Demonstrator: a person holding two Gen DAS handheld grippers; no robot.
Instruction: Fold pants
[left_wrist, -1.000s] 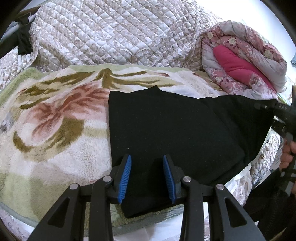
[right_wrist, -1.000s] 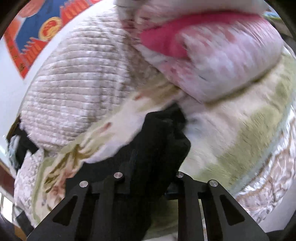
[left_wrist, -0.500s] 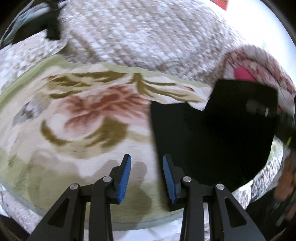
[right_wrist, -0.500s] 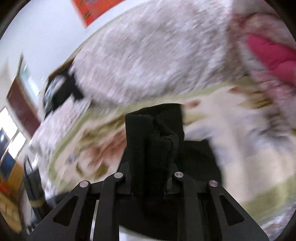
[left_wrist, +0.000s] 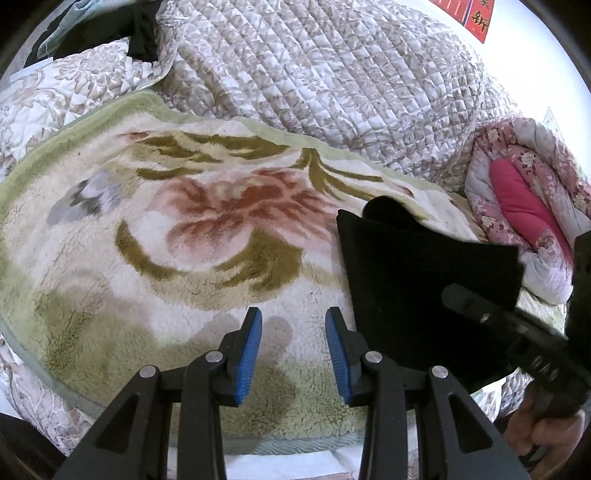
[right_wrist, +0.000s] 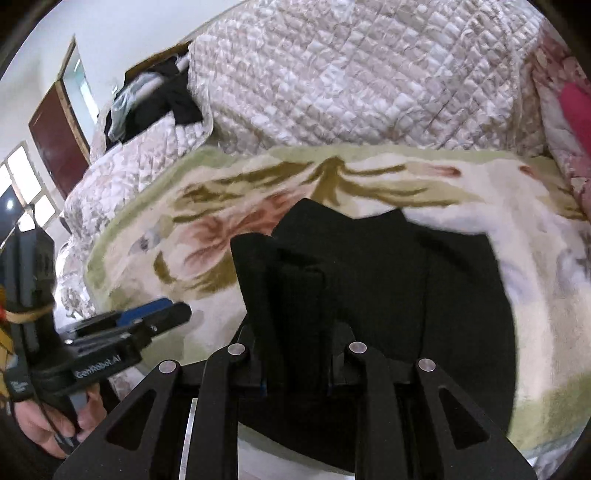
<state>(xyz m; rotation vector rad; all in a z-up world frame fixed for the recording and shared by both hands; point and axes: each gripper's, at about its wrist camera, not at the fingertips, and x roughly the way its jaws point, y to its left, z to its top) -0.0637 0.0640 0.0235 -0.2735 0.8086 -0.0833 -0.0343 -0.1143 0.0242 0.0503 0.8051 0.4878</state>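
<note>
The right gripper, angled downward, clamps a bunched fold of the black pants on the floral blanket; the left gripper hovers apart, empty.

Two wrist fisheyes, each close over a bed and angled down along its own fingers — both take in the floral blanket, black pants and quilt behind.
</note>
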